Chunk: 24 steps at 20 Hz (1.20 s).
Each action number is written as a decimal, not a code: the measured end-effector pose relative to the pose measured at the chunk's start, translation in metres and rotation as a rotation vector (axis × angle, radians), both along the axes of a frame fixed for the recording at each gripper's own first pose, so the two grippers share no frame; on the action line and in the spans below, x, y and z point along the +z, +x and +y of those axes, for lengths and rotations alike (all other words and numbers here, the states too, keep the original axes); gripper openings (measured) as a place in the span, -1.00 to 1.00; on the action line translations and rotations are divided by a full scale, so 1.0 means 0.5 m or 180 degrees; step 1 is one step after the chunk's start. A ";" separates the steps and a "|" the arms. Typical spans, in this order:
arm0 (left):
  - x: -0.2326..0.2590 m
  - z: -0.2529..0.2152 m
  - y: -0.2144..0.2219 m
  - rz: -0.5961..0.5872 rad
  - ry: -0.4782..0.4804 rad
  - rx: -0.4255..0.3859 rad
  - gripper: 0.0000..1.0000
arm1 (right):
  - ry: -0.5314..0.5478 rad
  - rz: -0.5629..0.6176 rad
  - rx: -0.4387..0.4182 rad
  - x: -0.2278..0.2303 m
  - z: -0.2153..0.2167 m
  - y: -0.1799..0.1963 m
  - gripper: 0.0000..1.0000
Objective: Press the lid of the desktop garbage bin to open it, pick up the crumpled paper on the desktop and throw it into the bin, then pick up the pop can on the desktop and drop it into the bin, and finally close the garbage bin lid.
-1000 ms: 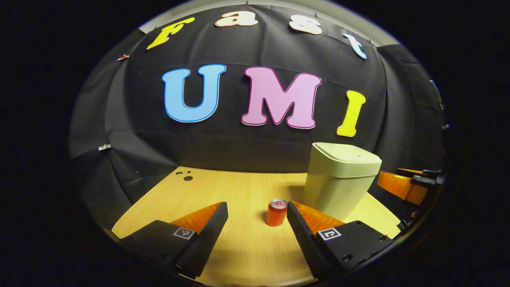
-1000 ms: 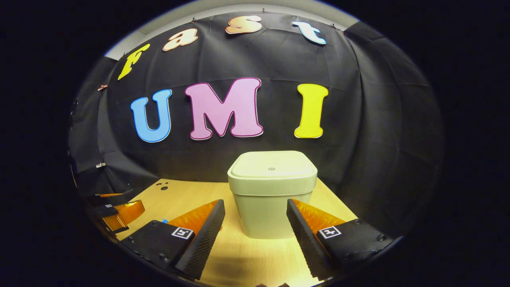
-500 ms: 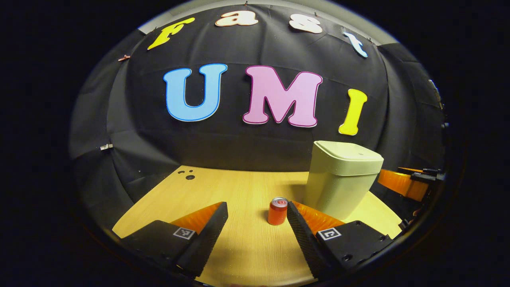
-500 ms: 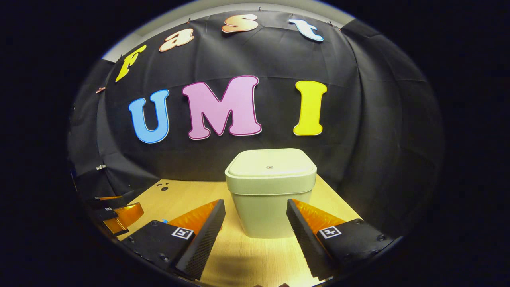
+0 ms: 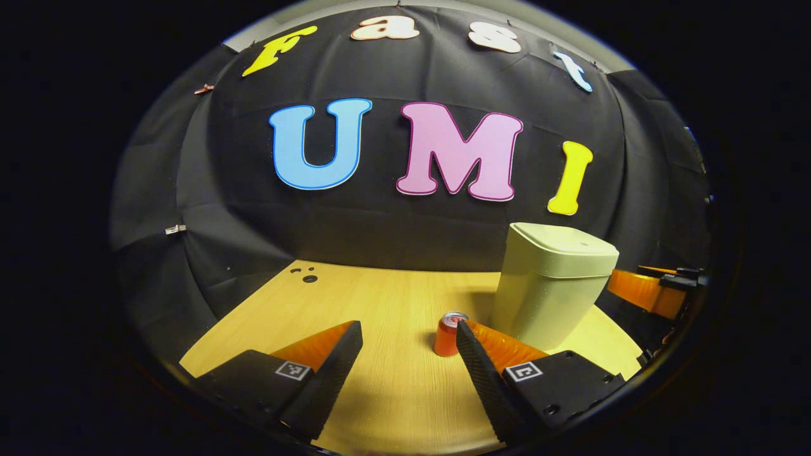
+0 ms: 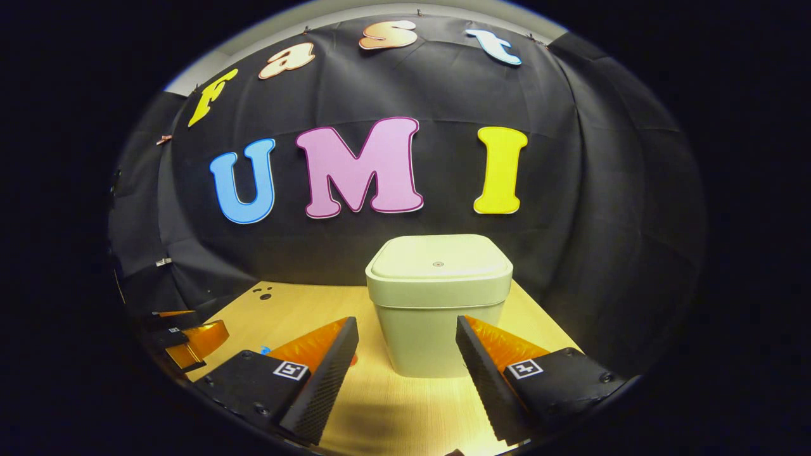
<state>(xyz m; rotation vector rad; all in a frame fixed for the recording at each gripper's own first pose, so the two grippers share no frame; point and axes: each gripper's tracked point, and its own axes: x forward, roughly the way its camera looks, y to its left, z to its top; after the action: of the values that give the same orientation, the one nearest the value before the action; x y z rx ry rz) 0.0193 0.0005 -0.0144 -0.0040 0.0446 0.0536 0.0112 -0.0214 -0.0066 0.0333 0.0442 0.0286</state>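
1. The pale green plastic garbage bin [image 6: 438,304] is a squarish tub with rounded corners, tapering a little toward its base; its surface looks smooth and matte.
2. Its flat lid [image 6: 439,258] lies closed on the rim, with a small round mark at the centre of the top.
3. The bin stands upright on the light wooden desktop [image 5: 380,304], whose grain runs in fine pale streaks; in the left gripper view the bin [image 5: 554,285] is at the right, toward the far edge.
4. The small red cylindrical pop can [image 5: 448,334] stands upright with a silvery metal top, near the bin's left side and apart from it.
5. In that view the can sits just beside the tip of the left gripper's right finger, which partly covers it; I cannot tell whether they touch.
6. The left gripper [image 5: 408,332] has its fingers spread wide, nothing between them; their inner faces are ribbed.
7. The right gripper [image 6: 407,329] is likewise spread, with the bin's lower body seen farther off between the fingers, not touched.
8. Small dark holes [image 5: 305,275] mark the desktop's far left part.
9. At the left edge of the right gripper view, part of the other gripper shows low over the desktop.
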 end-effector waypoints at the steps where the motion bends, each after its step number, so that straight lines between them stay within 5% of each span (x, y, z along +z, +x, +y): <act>1: 0.003 0.000 0.002 -0.0001 0.0004 -0.0003 0.92 | -0.0001 0.0000 0.0001 0.000 0.002 -0.002 0.86; 6: 0.005 -0.004 0.005 -0.0018 0.0023 -0.0057 0.92 | -0.0012 0.0020 -0.0039 -0.002 -0.005 0.000 0.32; 9: 0.009 -0.008 0.006 -0.0023 0.0047 -0.0093 0.92 | -0.0016 0.0034 -0.0053 -0.004 -0.004 -0.005 -0.24; 14: 0.008 -0.014 0.006 -0.0028 0.0047 -0.0133 0.92 | 0.0034 0.0185 0.0021 -0.022 0.006 -0.021 -0.62; 15: 0.008 -0.016 0.005 -0.0027 0.0044 -0.0140 0.92 | 0.0046 0.0221 0.0055 -0.033 0.011 -0.011 -0.85; 24: -0.003 -0.022 -0.001 0.0005 0.0042 -0.0151 0.92 | 0.0072 0.0357 0.0472 -0.042 0.059 -0.034 -0.90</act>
<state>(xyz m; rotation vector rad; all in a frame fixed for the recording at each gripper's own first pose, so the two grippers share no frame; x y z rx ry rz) 0.0188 -0.0106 -0.0156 0.0102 0.0457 0.0065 -0.0058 0.0079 -0.0274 0.0542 0.1584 0.1754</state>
